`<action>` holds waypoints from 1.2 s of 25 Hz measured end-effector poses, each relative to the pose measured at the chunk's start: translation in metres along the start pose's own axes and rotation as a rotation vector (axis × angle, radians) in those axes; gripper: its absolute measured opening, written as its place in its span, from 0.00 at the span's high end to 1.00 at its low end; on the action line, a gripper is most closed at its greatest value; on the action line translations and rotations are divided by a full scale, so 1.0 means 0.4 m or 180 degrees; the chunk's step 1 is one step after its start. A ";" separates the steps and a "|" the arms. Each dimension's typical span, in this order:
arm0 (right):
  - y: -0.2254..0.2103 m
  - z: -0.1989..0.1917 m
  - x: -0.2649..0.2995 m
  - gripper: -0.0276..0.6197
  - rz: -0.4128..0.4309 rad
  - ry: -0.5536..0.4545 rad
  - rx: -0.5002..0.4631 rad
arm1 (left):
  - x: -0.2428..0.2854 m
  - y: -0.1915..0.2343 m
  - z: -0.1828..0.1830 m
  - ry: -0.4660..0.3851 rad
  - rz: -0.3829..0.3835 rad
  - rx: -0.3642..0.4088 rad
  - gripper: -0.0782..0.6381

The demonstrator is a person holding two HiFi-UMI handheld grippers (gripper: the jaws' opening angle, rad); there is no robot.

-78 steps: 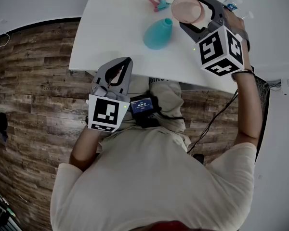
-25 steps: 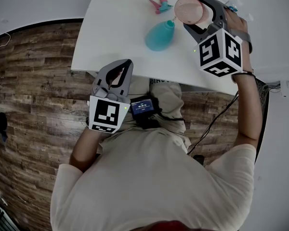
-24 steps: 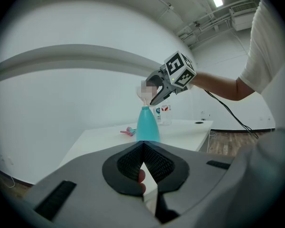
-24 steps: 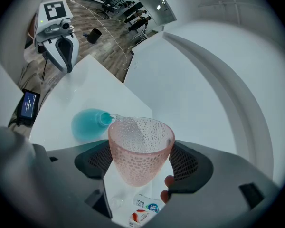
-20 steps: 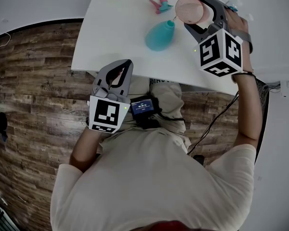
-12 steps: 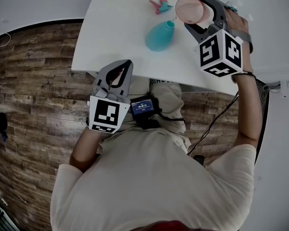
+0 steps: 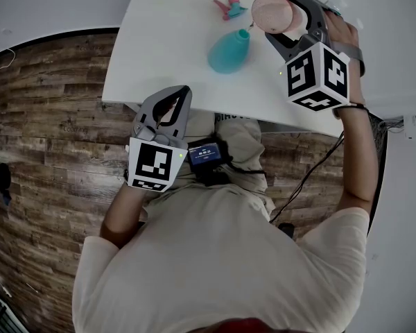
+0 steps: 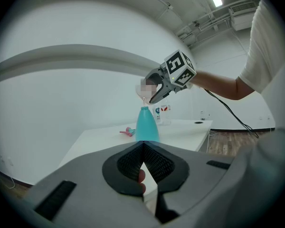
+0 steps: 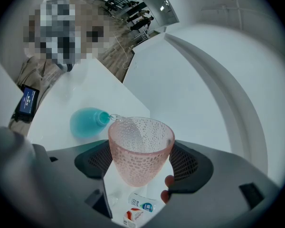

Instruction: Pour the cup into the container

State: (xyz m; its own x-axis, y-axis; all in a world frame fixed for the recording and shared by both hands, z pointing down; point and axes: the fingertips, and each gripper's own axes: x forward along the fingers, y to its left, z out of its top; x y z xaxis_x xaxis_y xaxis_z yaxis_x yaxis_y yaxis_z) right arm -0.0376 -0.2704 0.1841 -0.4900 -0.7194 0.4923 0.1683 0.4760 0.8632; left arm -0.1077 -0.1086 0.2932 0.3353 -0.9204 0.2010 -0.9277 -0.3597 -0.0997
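The pink dimpled translucent cup [image 9: 140, 151] is clenched between the right gripper's [image 7: 280, 18] jaws and tilted over the mouth of the teal flask-shaped container [image 7: 229, 50], with a thin clear stream running from its lip. The container stands on the white table [image 7: 166, 40], far right. The left gripper [image 7: 172, 99] hangs near the table's near edge, jaws together on nothing.

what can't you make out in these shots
- Fill level in the teal bottle: opaque wall, every view.
- Print on the small bottle and box seen past the cup: too small, right gripper view.
- What the pink object on the table is: too small, head view.
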 end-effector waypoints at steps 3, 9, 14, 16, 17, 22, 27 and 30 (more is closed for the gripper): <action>-0.004 -0.002 0.002 0.38 -0.0011 -0.0003 -0.0003 | 0.002 0.003 -0.001 0.0005 0.0010 0.0000 0.88; -0.007 0.000 0.003 0.38 -0.0025 -0.0005 -0.0011 | -0.001 0.005 -0.005 0.0020 0.0021 -0.0005 0.88; -0.010 0.000 0.002 0.38 -0.0046 -0.0006 -0.0020 | -0.002 0.006 -0.008 0.0022 0.0028 -0.0007 0.88; -0.012 0.000 0.000 0.38 -0.0058 -0.0006 -0.0024 | -0.003 0.007 -0.007 0.0020 0.0030 -0.0007 0.88; -0.014 0.000 0.000 0.38 -0.0065 -0.0007 -0.0027 | -0.003 0.007 -0.007 0.0019 0.0031 -0.0008 0.88; -0.021 0.001 -0.003 0.38 -0.0099 -0.0004 -0.0052 | -0.003 0.008 -0.007 0.0017 0.0033 -0.0013 0.88; -0.022 0.001 -0.006 0.38 -0.0120 0.0009 -0.0073 | -0.007 0.007 -0.009 0.0016 0.0035 -0.0012 0.88; -0.025 0.001 -0.008 0.38 -0.0132 0.0013 -0.0085 | -0.009 0.007 -0.008 0.0017 0.0037 -0.0015 0.88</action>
State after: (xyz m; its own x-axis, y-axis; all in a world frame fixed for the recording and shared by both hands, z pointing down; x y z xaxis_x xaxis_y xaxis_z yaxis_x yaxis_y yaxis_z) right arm -0.0380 -0.2728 0.1740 -0.4936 -0.7403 0.4565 0.1708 0.4321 0.8855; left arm -0.1122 -0.1059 0.2956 0.3236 -0.9237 0.2050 -0.9323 -0.3482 -0.0974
